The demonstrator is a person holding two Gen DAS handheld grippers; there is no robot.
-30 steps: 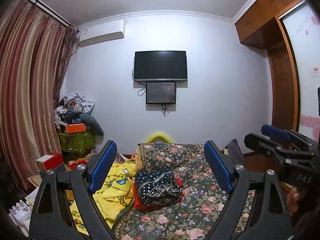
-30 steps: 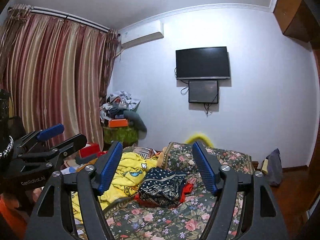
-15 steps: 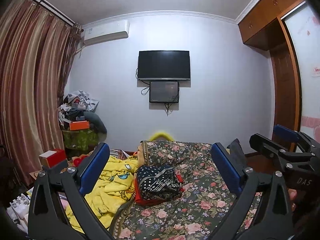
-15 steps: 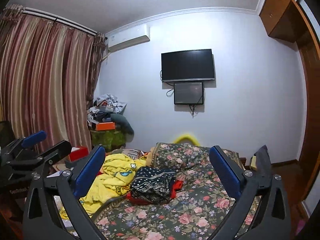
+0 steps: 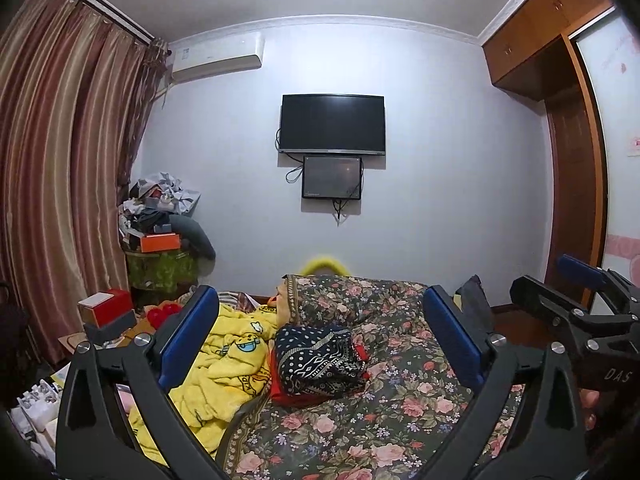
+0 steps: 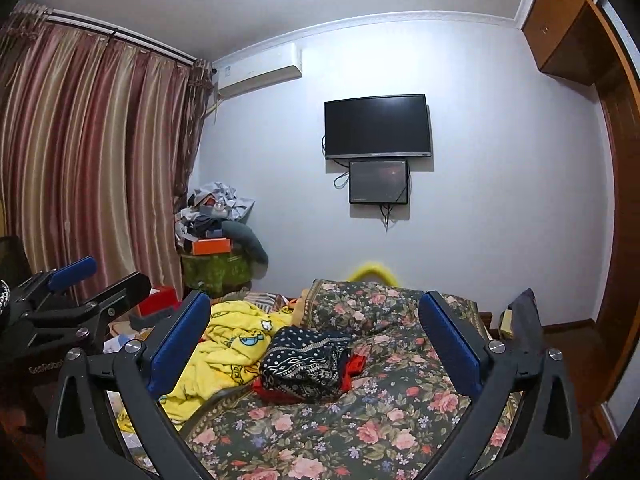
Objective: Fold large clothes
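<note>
A folded navy patterned garment (image 5: pixel 320 360) lies on a red one on the floral bedspread (image 5: pixel 380 412); it also shows in the right wrist view (image 6: pixel 306 362). A crumpled yellow cartoon garment (image 5: pixel 228 364) lies to its left, and shows in the right wrist view (image 6: pixel 228 344) too. My left gripper (image 5: pixel 318 344) is open and empty, held above the near part of the bed. My right gripper (image 6: pixel 314 344) is open and empty beside it. Each gripper shows at the edge of the other's view.
A TV (image 5: pixel 332 124) and a small screen hang on the far wall. A cluttered stand with clothes and an orange box (image 5: pixel 160 242) is at the left by the curtains (image 5: pixel 60 184). A wooden wardrobe (image 5: pixel 572 184) stands right. Boxes (image 5: pixel 106 308) sit left of the bed.
Both grippers have opened wider and drawn back and up slightly, so more of the bed and room shows. The clothes on the bed have not moved.
</note>
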